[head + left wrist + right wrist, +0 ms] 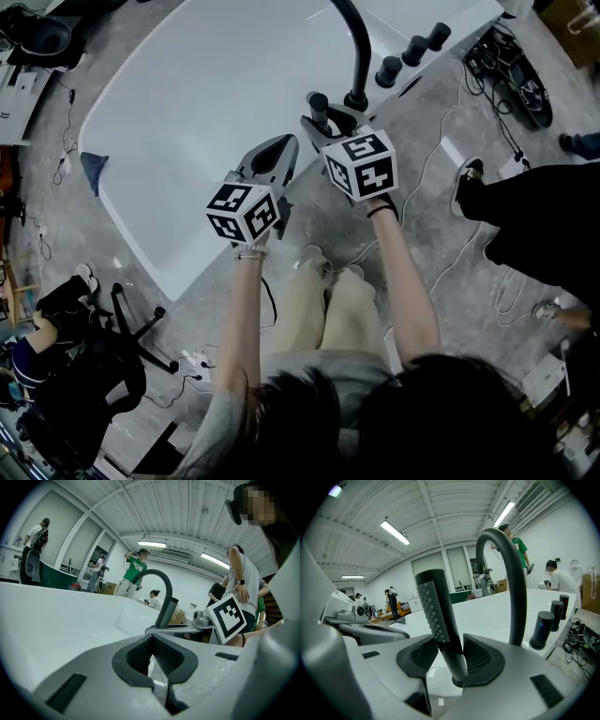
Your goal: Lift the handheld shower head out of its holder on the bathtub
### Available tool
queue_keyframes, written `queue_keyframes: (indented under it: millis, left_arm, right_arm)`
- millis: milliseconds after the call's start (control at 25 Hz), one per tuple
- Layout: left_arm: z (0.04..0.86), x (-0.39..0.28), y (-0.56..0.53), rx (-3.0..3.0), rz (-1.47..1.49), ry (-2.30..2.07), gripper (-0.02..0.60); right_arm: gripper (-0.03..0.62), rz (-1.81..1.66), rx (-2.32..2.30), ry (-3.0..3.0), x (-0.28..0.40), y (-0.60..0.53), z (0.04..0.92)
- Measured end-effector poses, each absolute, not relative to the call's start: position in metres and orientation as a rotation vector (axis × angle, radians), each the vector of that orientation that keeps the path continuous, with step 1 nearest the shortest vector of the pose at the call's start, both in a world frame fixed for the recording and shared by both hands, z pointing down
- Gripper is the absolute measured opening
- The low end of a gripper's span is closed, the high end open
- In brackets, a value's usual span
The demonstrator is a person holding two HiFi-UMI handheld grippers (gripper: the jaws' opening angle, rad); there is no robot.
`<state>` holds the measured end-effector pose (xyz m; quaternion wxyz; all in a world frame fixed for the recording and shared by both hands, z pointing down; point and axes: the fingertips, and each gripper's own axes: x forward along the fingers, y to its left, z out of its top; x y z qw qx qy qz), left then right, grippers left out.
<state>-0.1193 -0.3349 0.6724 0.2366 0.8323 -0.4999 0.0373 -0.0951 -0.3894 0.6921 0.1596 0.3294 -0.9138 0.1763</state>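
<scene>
Shower head (pixel 439 616) standing on bathtub (pixel 492 613) rim | right gripper (pixel 451 656) fingers wide around it | left gripper (pixel 152 660) fingers nearly together, empty

shower head (pixel 437 613) standing on bathtub (pixel 206 84) rim, spout (pixel 512 573) just beside it, knobs (pixel 413 49) farther along rim

The right gripper (pixel 326 126) was positioned at the shower head (pixel 319 105) on the bathtub (pixel 187 94) rim. The left gripper (pixel 277 155) was alongside.
</scene>
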Motion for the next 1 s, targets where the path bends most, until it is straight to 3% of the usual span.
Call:
queue_keyframes:
  millis: [560,1000]
  left_arm:
    - [0.666,-0.122,-0.338,2.283,0.102,-1.348,0.006]
    - [0.621,-0.115,-0.34,2.29,0.086,-1.326,0.006]
  right_arm:
    - [0.137,0.456,1.029,-2.543,-0.088,-0.392,0.687]
    - [0.135,0.449,1.051,-2.532,-0.083,-0.388,0.635]
